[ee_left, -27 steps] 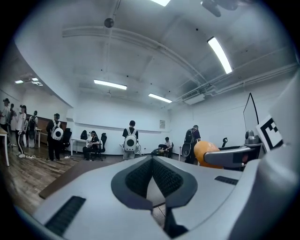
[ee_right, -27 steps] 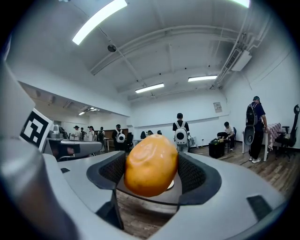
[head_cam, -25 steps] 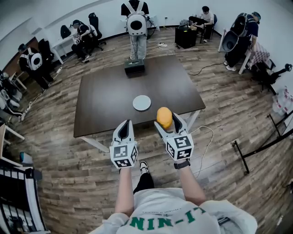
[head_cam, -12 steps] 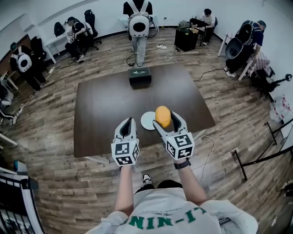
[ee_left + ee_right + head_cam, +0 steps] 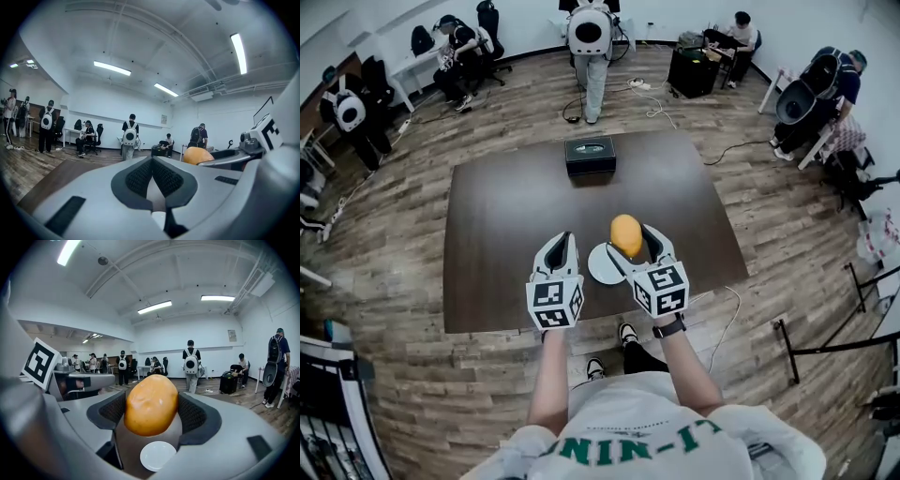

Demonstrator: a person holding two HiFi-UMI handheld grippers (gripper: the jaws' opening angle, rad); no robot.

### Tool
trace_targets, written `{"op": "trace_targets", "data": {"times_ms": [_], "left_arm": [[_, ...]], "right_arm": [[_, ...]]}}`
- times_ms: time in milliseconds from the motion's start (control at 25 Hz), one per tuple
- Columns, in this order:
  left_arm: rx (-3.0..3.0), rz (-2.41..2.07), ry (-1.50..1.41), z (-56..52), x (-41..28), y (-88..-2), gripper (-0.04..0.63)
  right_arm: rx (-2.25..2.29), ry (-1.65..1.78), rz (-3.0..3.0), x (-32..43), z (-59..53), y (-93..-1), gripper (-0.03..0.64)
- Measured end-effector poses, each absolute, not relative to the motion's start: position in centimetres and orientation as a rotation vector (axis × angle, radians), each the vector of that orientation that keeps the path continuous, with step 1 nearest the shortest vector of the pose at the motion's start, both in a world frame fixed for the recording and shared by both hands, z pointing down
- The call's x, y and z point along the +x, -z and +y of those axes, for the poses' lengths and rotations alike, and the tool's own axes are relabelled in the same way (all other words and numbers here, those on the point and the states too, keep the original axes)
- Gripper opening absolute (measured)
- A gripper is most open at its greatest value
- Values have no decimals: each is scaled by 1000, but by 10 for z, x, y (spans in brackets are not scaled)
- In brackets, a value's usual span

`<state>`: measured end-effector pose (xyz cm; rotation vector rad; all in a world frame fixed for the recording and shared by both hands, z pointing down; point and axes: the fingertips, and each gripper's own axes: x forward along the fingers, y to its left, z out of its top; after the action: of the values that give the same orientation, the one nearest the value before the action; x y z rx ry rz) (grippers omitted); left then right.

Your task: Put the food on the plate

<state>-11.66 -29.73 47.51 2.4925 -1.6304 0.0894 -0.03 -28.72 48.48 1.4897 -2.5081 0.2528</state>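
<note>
Above the plate [image 5: 596,268], yellow food [image 5: 625,233] in right hand-held gripper [image 5: 631,243]

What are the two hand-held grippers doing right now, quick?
Left hand-held gripper: closed, empty.
Right hand-held gripper: closed on the orange food.

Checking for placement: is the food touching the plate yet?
Apart. The right gripper view shows the food clamped between the fingers, with a visible gap above the plate.
</note>
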Motion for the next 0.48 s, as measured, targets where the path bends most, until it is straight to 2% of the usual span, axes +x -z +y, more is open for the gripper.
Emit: {"op": "trace_targets", "data": {"times_ms": [480], "left_arm": [[2425, -1698, -162, -379, -103, -495, 12]], "right_arm": [[1236, -330, -2399, 5, -382, -562, 356]]}}
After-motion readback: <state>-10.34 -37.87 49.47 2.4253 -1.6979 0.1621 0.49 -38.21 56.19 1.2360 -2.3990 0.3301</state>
